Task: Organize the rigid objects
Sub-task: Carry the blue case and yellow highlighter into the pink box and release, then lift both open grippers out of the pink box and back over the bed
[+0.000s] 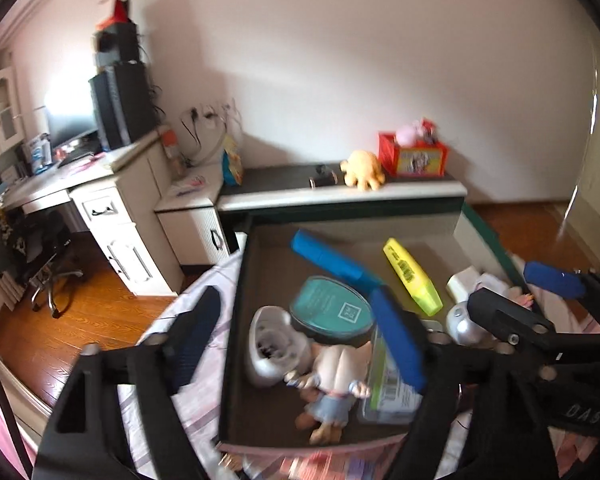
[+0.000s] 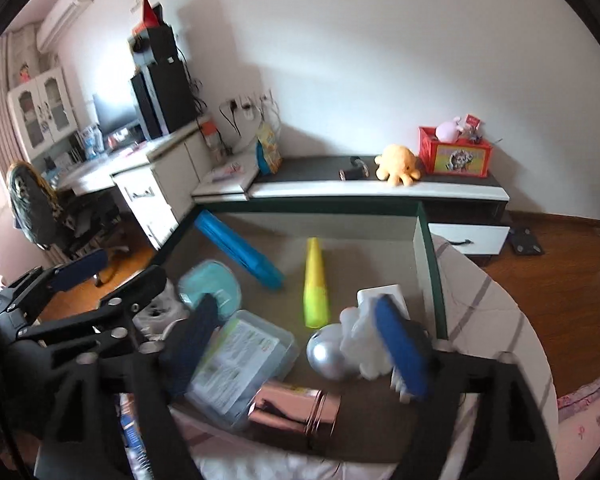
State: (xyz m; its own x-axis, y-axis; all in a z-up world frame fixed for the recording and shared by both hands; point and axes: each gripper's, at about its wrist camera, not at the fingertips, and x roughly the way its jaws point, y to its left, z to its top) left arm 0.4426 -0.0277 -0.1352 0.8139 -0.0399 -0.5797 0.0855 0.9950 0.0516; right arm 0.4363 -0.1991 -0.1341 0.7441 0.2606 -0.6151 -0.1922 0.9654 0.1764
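The open tray is crowded along its near side by a clear plastic box, a copper tin and a silver ball. Bare floor shows between the blue case and yellow highlighter. The tray's upright far and right walls block level entry.

Only "DAS", seen upside down, reads on the right hand-held gripper body.

A home bedroom or study, it seems: wood floor, a white desk with monitor and swivel chair, a wall air conditioner, plush toys on a low cabinet, and, though blurred, striped bedding.
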